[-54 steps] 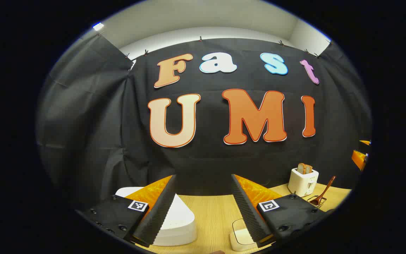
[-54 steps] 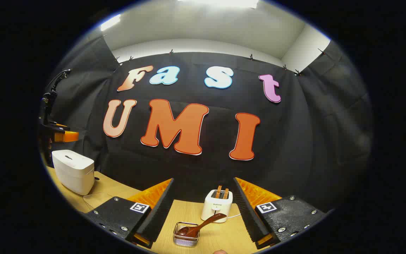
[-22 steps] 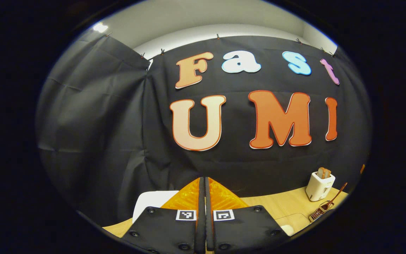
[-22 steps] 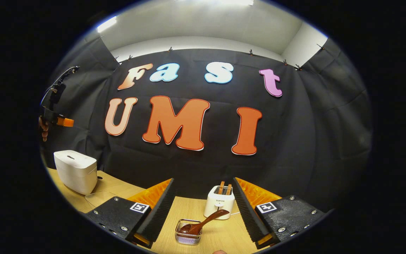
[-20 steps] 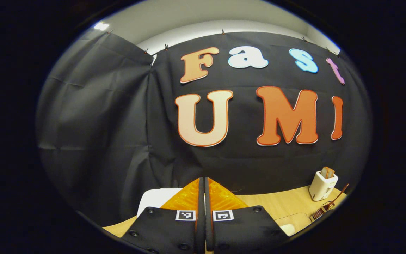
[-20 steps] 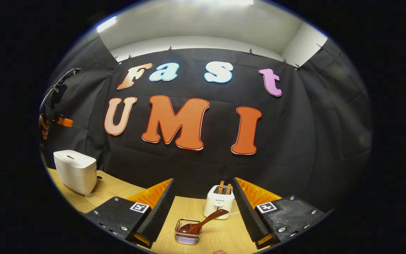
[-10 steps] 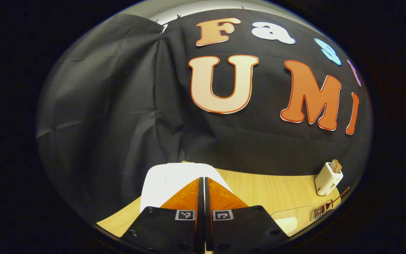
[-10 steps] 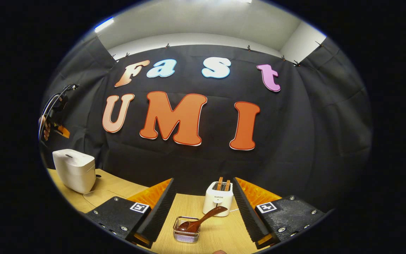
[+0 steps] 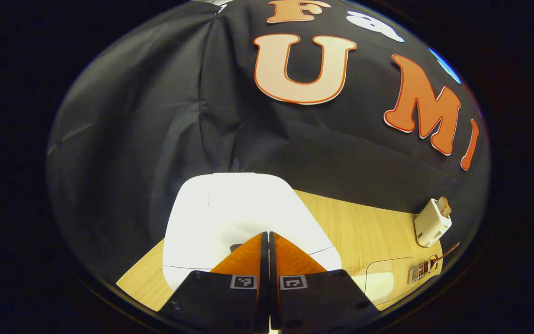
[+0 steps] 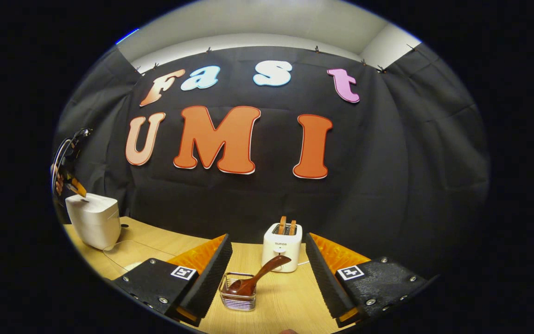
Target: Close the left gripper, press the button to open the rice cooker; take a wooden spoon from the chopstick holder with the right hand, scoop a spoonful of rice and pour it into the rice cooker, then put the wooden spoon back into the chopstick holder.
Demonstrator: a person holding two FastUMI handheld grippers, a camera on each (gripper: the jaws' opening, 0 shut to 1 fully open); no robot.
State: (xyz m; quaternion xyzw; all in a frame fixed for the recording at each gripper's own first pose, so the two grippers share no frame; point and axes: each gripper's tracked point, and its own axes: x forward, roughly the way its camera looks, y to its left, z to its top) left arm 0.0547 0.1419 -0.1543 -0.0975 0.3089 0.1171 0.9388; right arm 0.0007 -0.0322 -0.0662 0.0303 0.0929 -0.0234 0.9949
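In the left gripper view my left gripper (image 9: 267, 235) is shut with nothing in it, tips down over the lid of the white rice cooker (image 9: 230, 208), right at a small dark button. The right gripper view shows the rice cooker (image 10: 93, 218) far left with the left gripper (image 10: 78, 188) at its top. My right gripper (image 10: 267, 269) is open. Between and beyond its fingers stands the wire chopstick holder (image 10: 237, 297) with the wooden spoon (image 10: 257, 276) leaning in it. The holder with the spoon (image 9: 427, 269) also shows far right in the left gripper view.
A white toaster (image 10: 282, 248) with bread slices stands behind the chopstick holder, also seen as the toaster (image 9: 431, 222) from the left. A clear container (image 9: 380, 285) with something white in it sits on the wooden table (image 9: 364, 236) right of the cooker.
The left gripper shut, then tilted down and moved onto the rice cooker's lid. The right gripper came slightly closer to the chopstick holder and stayed open.
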